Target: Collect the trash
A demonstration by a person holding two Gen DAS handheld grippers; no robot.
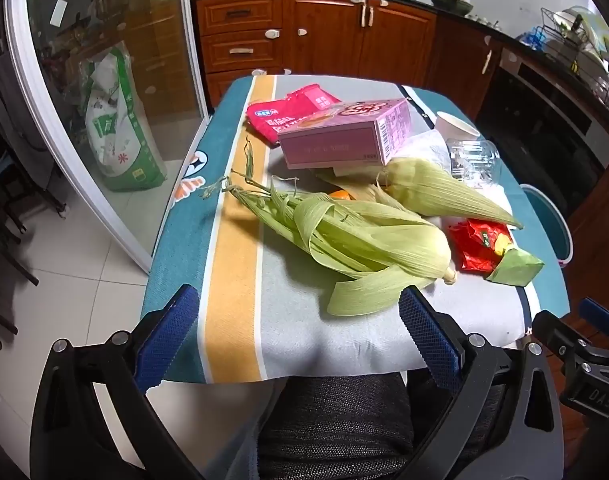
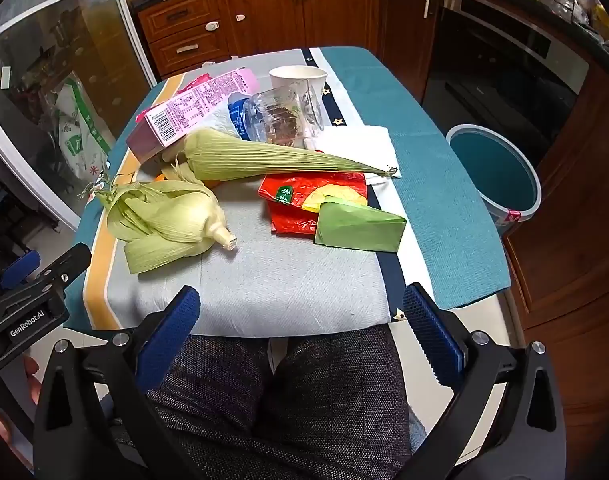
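Trash lies on a small cloth-covered table (image 1: pixel 232 264): two heaps of corn husks (image 1: pixel 344 232) (image 2: pixel 168 216), a pink carton (image 1: pixel 344 136) (image 2: pixel 192 112), a pink packet (image 1: pixel 288 112), a red wrapper (image 1: pixel 480 248) (image 2: pixel 308 200), a green folded paper (image 2: pixel 360 228), a crushed clear bottle (image 2: pixel 280 116) and a paper cup (image 2: pixel 298 76). A teal bin (image 2: pixel 496 172) stands on the floor right of the table. My left gripper (image 1: pixel 300 332) is open and empty at the table's near edge. My right gripper (image 2: pixel 304 332) is open and empty above my lap.
White tissue (image 2: pixel 360 144) lies under the bottle. A glass door (image 1: pixel 104 80) with a green sack (image 1: pixel 116 136) behind it is on the left. Wooden kitchen cabinets (image 1: pixel 324 36) stand behind the table. My legs (image 2: pixel 276 404) are below the grippers.
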